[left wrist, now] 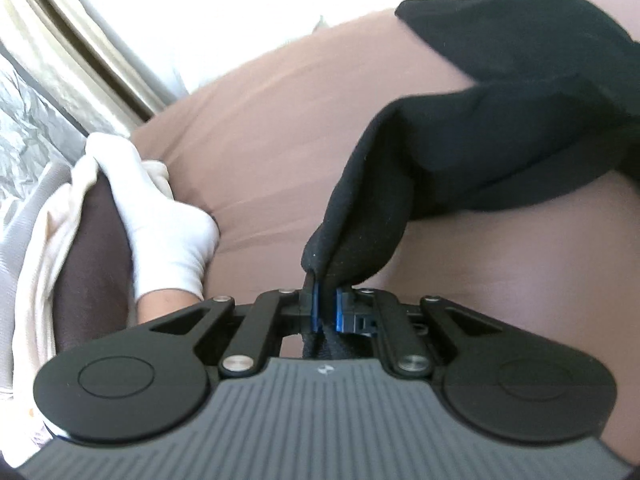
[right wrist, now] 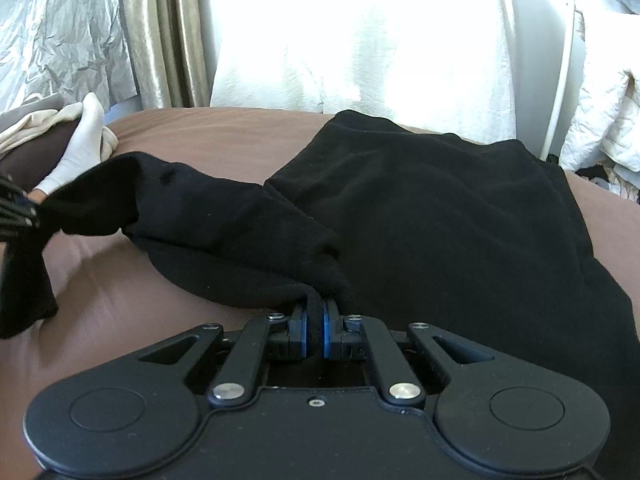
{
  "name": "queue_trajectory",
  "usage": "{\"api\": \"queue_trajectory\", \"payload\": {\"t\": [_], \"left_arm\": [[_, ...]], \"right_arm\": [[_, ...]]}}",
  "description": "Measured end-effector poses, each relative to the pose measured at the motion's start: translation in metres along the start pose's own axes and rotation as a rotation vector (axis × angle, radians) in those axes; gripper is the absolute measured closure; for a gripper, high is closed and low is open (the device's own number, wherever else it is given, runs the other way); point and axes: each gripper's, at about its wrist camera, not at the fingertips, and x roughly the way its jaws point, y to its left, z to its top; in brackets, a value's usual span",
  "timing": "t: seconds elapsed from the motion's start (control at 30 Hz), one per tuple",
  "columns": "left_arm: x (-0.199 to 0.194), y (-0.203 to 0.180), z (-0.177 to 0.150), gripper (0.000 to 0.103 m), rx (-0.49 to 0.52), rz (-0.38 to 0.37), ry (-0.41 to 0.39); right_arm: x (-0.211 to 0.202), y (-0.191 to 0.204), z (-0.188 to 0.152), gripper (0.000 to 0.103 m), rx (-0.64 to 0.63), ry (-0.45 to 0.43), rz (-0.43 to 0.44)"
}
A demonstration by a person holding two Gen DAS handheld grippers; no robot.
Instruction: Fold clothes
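A black garment (right wrist: 440,208) lies spread on a brown bed sheet (right wrist: 120,292). My right gripper (right wrist: 315,320) is shut on a bunched edge of it near me, the cloth pinched between the blue pads. One long part of the black garment (left wrist: 460,160) stretches across the sheet to my left gripper (left wrist: 326,300), which is shut on its end. In the right wrist view the left gripper (right wrist: 18,212) shows at the far left edge, with the black end hanging below it.
A person's foot in a white sock (left wrist: 168,232) rests on the brown sheet (left wrist: 280,140) at the left, beside cream cloth (left wrist: 36,248). Curtains (right wrist: 168,32) and a bright white cover (right wrist: 360,40) stand behind the bed. White bedding (right wrist: 600,120) is piled at the right.
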Motion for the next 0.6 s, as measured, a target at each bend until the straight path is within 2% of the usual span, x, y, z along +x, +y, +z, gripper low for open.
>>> {"api": "queue_trajectory", "payload": {"t": [0.13, 0.23, 0.3, 0.37, 0.47, 0.53, 0.6], "left_arm": [[0.003, 0.009, 0.0, 0.096, -0.041, -0.017, -0.01], [-0.001, 0.025, -0.001, 0.096, -0.113, -0.055, -0.021], [-0.01, 0.044, 0.003, 0.096, -0.158, -0.094, -0.046], [-0.039, 0.06, 0.011, 0.096, -0.171, -0.072, -0.094], [-0.082, 0.098, 0.018, 0.096, -0.165, -0.013, -0.168], [-0.107, 0.126, 0.018, 0.096, -0.182, 0.008, -0.185], [-0.12, 0.151, 0.011, 0.095, -0.222, -0.003, -0.166]], "right_arm": [[0.003, 0.001, 0.0, 0.096, 0.001, 0.007, -0.003], [0.004, 0.003, 0.0, 0.096, -0.01, 0.009, -0.005], [0.002, 0.004, 0.001, 0.096, -0.023, 0.005, -0.002], [-0.005, 0.004, 0.001, 0.096, -0.039, -0.009, 0.02], [-0.03, 0.013, 0.001, 0.096, -0.114, -0.085, 0.11], [-0.051, 0.026, 0.003, 0.096, -0.167, -0.13, 0.193], [-0.061, 0.041, 0.004, 0.096, -0.213, -0.13, 0.254]]}}
